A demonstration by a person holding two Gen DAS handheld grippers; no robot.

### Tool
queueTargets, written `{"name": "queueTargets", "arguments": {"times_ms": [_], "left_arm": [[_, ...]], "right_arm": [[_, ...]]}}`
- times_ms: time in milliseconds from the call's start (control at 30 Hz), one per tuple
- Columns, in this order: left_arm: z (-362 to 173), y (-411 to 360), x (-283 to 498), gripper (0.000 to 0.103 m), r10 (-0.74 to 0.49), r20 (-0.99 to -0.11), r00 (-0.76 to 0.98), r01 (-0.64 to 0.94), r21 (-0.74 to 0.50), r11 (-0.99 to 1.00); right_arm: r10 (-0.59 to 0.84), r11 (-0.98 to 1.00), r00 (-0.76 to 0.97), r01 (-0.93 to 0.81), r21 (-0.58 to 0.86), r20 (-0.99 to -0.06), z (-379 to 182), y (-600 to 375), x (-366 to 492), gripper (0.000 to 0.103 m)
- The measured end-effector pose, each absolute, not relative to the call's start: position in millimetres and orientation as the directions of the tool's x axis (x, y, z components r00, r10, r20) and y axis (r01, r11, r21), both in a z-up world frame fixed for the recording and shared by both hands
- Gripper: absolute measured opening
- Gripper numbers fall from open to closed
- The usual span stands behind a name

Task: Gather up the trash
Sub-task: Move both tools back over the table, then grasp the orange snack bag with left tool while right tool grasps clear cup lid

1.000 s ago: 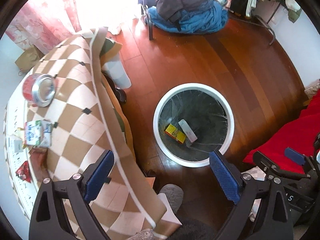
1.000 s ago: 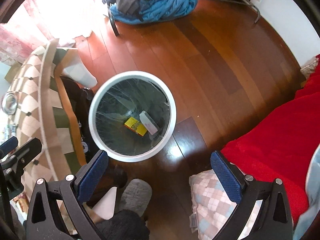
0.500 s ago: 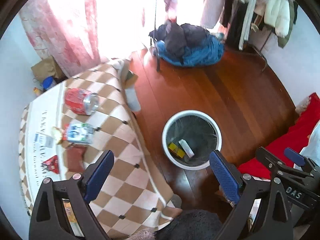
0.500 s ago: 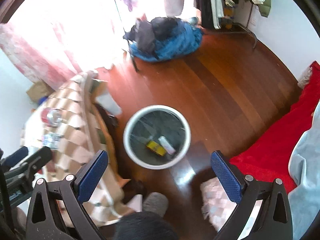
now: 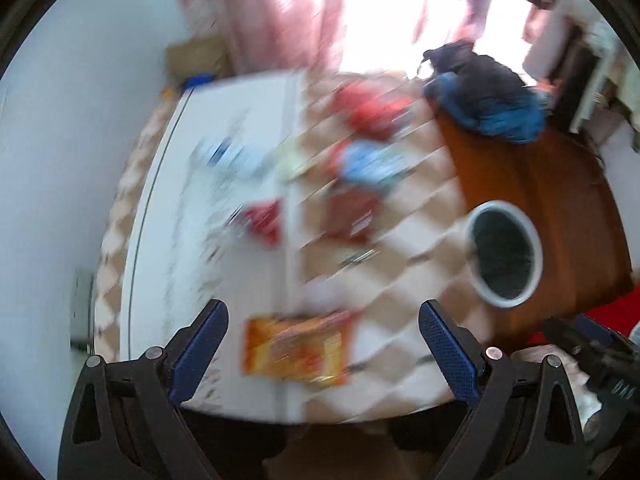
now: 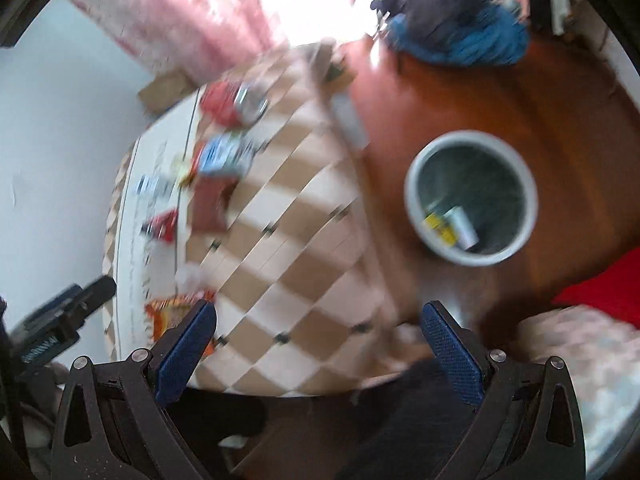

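Checkered worktop (image 5: 400, 240) carries scattered trash; orange wrapper (image 5: 296, 350) lies nearest my left jaws (image 5: 322, 346), gaping and empty for it. Right jaws (image 6: 318, 340) likewise apart. Bin (image 6: 470, 198) sits alongside on the floor.

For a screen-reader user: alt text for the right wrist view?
Blurred view past the open right gripper onto a checkered table strewn with wrappers and a red can; a white bin stands on the wood floor beside it.

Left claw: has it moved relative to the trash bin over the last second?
Yes. The left claw has swung away from the white trash bin, which now sits off to its right, and is over the checkered table, with an orange packet between its open fingers.
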State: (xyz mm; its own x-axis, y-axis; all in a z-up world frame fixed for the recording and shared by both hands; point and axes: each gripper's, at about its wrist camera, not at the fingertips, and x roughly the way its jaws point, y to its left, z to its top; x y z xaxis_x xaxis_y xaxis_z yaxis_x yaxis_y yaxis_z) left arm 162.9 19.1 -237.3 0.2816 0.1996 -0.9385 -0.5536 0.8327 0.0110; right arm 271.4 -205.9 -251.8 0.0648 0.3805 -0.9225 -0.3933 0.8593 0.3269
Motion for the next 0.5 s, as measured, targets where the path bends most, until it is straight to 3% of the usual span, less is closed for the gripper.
{"name": "queueTargets", "arguments": {"times_ms": [67, 100, 133, 400, 500], "left_arm": [[-264, 41, 142, 0.096, 0.187, -0.950, 0.250, -0.580, 0.008, 0.815], [-280, 51, 132, 0.096, 0.168, -0.957, 0.235, -0.585, -0.001, 0.811], [-293, 57, 126, 0.096, 0.156, -0.963, 0.221, -0.588, -0.004, 0.809], [-371, 73, 120, 0.096, -0.054, -0.982, 0.180, -0.602, -0.153, 0.784], [-374, 63, 127, 0.080, -0.023, -0.985, 0.170, -0.589, -0.120, 0.799]], "right_arm": [[0.384, 0.847, 0.025, -0.406, 0.342, -0.923, -274, -186, 262, 0.093], [0.376, 0.848, 0.016, -0.409, 0.337, -0.926, -283, -180, 260, 0.076], [0.370, 0.848, 0.004, -0.411, 0.336, -0.929, -293, -172, 257, 0.067], [0.308, 0.865, -0.033, -0.406, 0.295, -0.951, -335, -128, 251, 0.067], [0.293, 0.869, -0.037, -0.405, 0.282, -0.955, -340, -121, 250, 0.067]]}}
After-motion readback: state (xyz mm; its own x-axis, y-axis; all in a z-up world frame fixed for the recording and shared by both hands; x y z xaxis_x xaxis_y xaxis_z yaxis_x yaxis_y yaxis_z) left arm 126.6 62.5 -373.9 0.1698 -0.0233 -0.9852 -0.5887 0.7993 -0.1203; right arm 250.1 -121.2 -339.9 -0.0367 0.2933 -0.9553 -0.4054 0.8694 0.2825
